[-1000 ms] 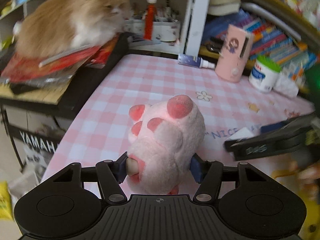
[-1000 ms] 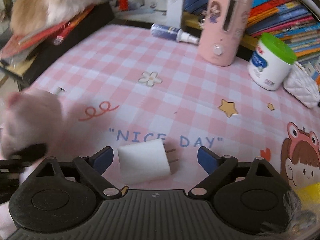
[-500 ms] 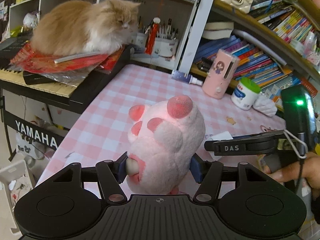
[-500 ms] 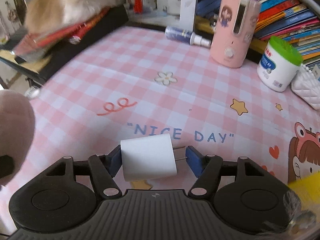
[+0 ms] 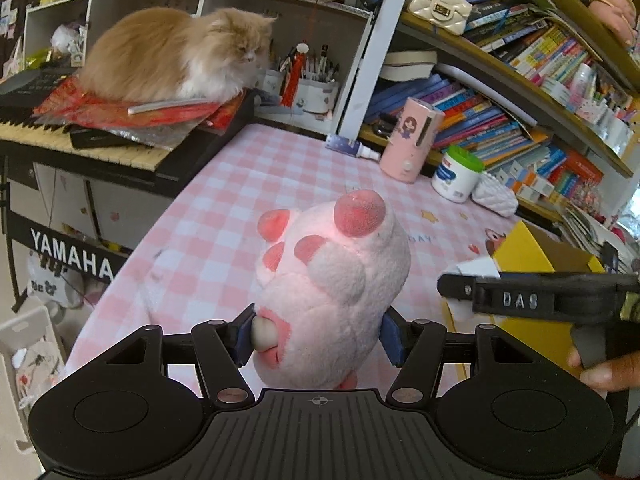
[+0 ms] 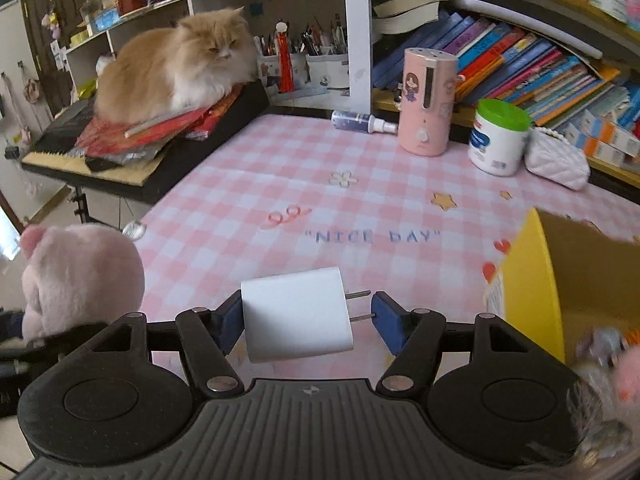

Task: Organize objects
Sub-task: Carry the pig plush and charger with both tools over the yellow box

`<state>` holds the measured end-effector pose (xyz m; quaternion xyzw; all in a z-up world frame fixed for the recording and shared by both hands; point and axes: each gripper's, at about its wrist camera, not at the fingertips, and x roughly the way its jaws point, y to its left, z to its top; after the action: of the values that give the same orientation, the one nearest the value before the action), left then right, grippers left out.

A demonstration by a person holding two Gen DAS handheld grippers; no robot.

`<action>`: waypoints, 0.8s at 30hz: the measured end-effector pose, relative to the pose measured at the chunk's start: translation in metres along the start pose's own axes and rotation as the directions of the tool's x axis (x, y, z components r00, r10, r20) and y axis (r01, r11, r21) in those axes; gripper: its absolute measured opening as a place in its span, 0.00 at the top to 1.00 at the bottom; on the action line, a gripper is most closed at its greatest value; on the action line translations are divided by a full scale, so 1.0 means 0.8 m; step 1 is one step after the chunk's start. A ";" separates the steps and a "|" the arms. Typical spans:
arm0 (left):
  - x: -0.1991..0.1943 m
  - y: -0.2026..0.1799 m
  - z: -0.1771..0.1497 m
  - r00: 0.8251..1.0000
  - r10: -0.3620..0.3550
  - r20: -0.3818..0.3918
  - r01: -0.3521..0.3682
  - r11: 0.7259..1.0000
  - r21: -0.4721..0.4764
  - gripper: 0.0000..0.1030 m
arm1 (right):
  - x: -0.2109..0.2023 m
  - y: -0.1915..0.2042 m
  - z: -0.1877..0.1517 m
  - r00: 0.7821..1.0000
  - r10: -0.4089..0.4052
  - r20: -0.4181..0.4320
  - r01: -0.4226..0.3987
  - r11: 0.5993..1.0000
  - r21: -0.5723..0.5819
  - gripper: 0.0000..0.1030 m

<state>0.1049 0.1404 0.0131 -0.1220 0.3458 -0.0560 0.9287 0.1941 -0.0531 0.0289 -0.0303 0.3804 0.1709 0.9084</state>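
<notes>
My left gripper [image 5: 318, 334] is shut on a pink plush paw toy [image 5: 336, 280] and holds it above the pink checked table [image 5: 224, 200]. The toy also shows at the left of the right wrist view [image 6: 80, 276]. My right gripper [image 6: 306, 316] is shut on a white charger plug [image 6: 296, 314], its prongs pointing right, lifted off the table [image 6: 320, 184]. The right gripper shows side-on in the left wrist view [image 5: 520, 300]. A yellow cardboard box [image 6: 560, 280] stands open at the right, also in the left wrist view [image 5: 532, 256].
A ginger cat [image 6: 176, 64] lies on red papers on a keyboard at the back left. A pink humidifier [image 6: 428, 100], a spray bottle [image 6: 360, 122], a green-lidded jar [image 6: 500, 136] and a white purse [image 6: 556, 160] stand before the bookshelves.
My right gripper closed on the white plug and lifted it off the table. Both grippers rose and drew back, and the yellow box came into view. The left still holds the toy.
</notes>
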 end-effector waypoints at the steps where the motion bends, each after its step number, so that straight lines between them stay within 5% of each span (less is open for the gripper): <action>1: -0.006 0.000 -0.006 1.000 -0.001 0.000 0.001 1.000 0.002 0.42 | -0.006 0.003 -0.009 1.000 -0.012 -0.004 0.012 1.000 -0.005 0.38; 24: -0.104 -0.021 -0.106 0.994 -0.088 -0.068 0.093 0.992 0.082 0.42 | -0.128 0.048 -0.154 0.995 -0.098 -0.013 0.099 0.992 0.076 0.38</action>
<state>-0.0140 0.1235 0.0078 -0.0962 0.3666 -0.1165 0.9180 0.0308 -0.0696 0.0165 -0.0150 0.3887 0.1112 0.9145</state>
